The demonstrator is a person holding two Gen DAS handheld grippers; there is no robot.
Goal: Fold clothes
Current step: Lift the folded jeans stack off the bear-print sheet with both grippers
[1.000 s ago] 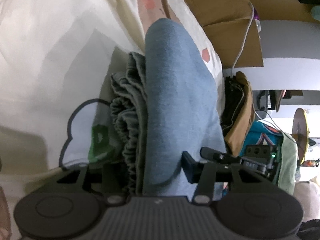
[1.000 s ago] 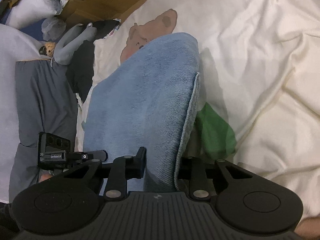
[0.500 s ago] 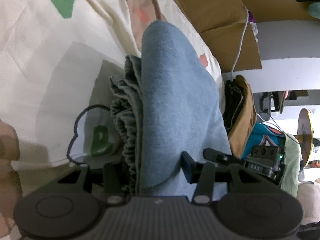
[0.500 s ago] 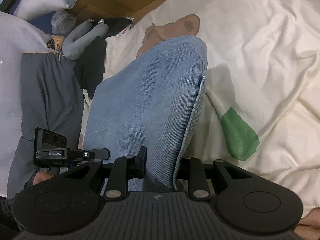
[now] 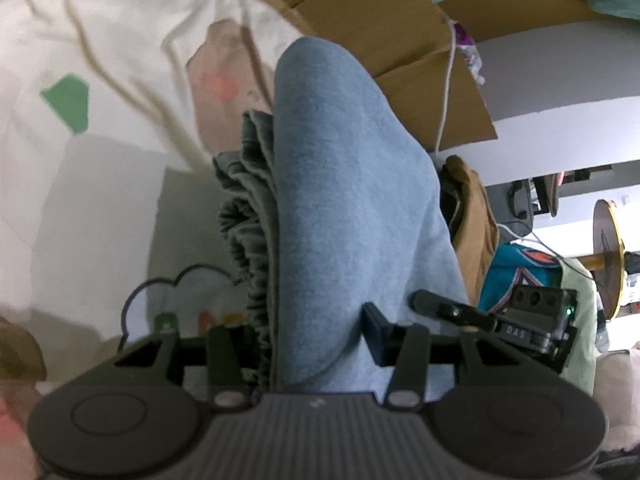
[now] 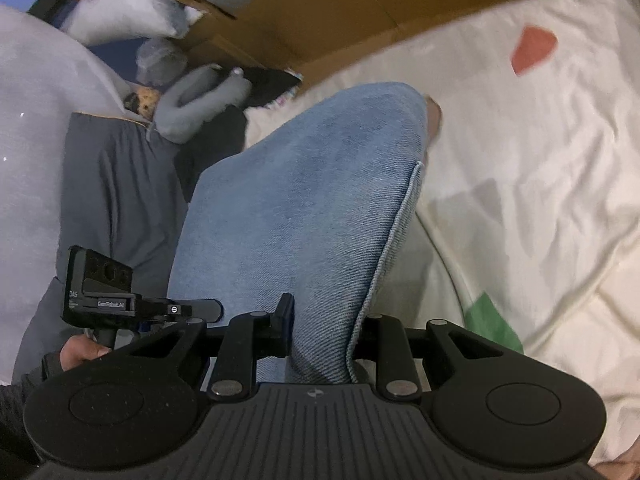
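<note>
Both grippers, left and right, are clamped on the folded jeans, held above the cream sheet; cardboard boxes lie far behind, contents unseen.

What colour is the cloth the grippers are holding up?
Light blue denim, with a gathered grey part beside it; the blue weave shows best in the right wrist view.

The left gripper is clamped on a thick bundle of blue denim garment, tilted downward. The right gripper pinches the same garment's hemmed edge, also angled down. A person's hand grips the other gripper's handle.
</note>
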